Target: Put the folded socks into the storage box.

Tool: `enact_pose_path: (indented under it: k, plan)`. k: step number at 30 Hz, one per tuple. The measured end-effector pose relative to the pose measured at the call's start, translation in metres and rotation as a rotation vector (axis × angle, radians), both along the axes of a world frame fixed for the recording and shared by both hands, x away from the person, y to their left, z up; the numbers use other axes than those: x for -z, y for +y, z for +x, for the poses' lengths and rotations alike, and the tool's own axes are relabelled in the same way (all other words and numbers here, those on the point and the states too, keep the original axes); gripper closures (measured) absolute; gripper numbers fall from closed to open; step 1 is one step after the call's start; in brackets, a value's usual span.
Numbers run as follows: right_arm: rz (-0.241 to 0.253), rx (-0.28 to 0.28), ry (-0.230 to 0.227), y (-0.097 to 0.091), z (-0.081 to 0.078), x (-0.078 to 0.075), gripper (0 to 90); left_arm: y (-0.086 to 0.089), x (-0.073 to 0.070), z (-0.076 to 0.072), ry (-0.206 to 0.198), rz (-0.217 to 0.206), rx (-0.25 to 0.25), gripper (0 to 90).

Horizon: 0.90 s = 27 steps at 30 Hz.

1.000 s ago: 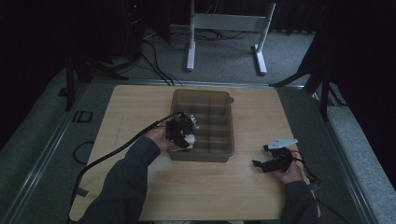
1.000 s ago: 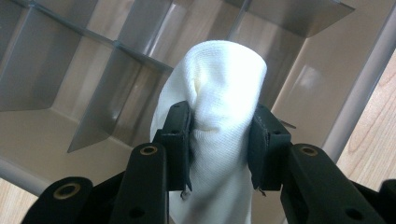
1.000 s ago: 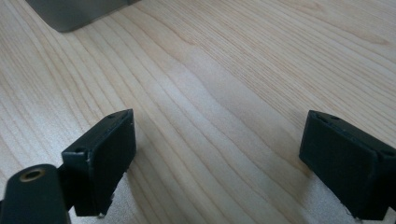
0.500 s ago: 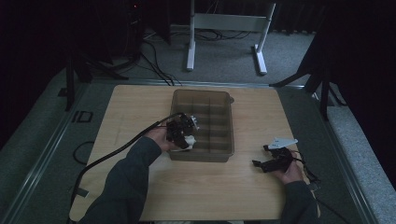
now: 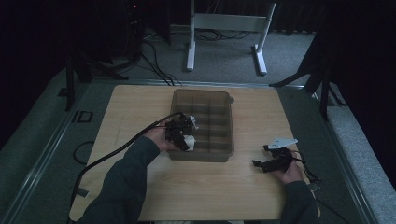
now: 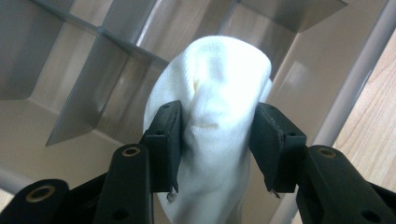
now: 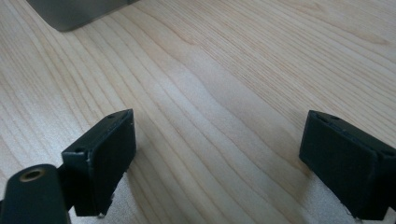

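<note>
While sitting between the two black jaws of the left gripper (image 6: 218, 144), the white rolled sock (image 6: 212, 116) is hanging over the near left compartment of the divided tray (image 6: 70, 60). In the left gripper view the jaws have just been opening: the left pad is lying against the sock's side, the right pad is standing just beside its other flank, and whether either is pressing into the cloth I cannot tell, since the fabric is bulging out above them rather than looking pinched. Behind the sock the tray's grey partitions are running off at a slant, and its pale rim is passing down the right side next to the wooden table (image 6: 373, 116).

From the high view, the sock (image 5: 188, 141) is showing as a small white patch at the tip of the left gripper (image 5: 187, 140), just inside the tray's (image 5: 229, 126) near left corner, with the person's left hand (image 5: 159, 138) wrapping the gripper body and a thick cable trailing off toward the table's left edge.

Well apart, near the right side of the table (image 5: 140, 107), the right gripper (image 5: 258, 163) is lying low over the wood in the right hand (image 5: 289, 170). Its jaws are standing wide apart with nothing between them but bare tabletop (image 7: 210, 93), as the right gripper (image 7: 217, 158) view is showing, and a corner of the tray (image 7: 79, 11) is sitting at the top left.
</note>
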State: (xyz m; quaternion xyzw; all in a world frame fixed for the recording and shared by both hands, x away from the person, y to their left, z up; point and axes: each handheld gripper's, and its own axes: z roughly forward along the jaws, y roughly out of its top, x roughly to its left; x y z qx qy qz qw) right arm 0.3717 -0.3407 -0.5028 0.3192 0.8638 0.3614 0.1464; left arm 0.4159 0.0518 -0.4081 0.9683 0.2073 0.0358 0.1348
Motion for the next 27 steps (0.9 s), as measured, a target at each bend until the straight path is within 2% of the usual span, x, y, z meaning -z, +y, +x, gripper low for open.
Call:
enact_pose_path:
  k: [2, 9, 12, 13, 14, 15, 18, 22, 27]
  plan:
    - [0.000, 0.000, 0.000, 0.000, 0.000, 0.000, 10.3, 0.001, -0.001, -0.001, 0.004, 0.000, 0.002, 49.7]
    - [0.000, 0.000, 0.000, 0.000, 0.000, 0.000, 10.3, 0.008, -0.011, 0.000, -0.015, -0.021, 0.009, 50.6]
    - [0.000, 0.000, 0.000, 0.000, 0.000, 0.000, 10.3, 0.010, -0.015, 0.000, -0.026, -0.035, 0.023, 54.0]
    - [0.000, 0.000, 0.000, 0.000, 0.000, 0.000, 10.3, 0.010, -0.015, -0.001, -0.034, -0.038, 0.025, 60.1]
    - [0.000, 0.000, 0.000, 0.000, 0.000, 0.000, 10.3, 0.010, -0.016, -0.001, -0.035, -0.038, 0.027, 60.1]
    - [0.000, 0.000, 0.000, 0.000, 0.000, 0.000, 10.3, 0.010, -0.016, -0.001, -0.039, -0.035, 0.030, 66.1]
    - [0.000, 0.000, 0.000, 0.000, 0.000, 0.000, 10.3, 0.009, -0.014, -0.002, -0.031, -0.021, 0.034, 72.8]
    - [0.000, 0.000, 0.000, 0.000, 0.000, 0.000, 10.3, 0.007, -0.008, -0.001, -0.014, 0.001, 0.041, 76.2]
    - [0.000, 0.000, 0.000, 0.000, 0.000, 0.000, 10.3, 0.002, 0.004, -0.001, 0.007, 0.049, 0.055, 78.8]
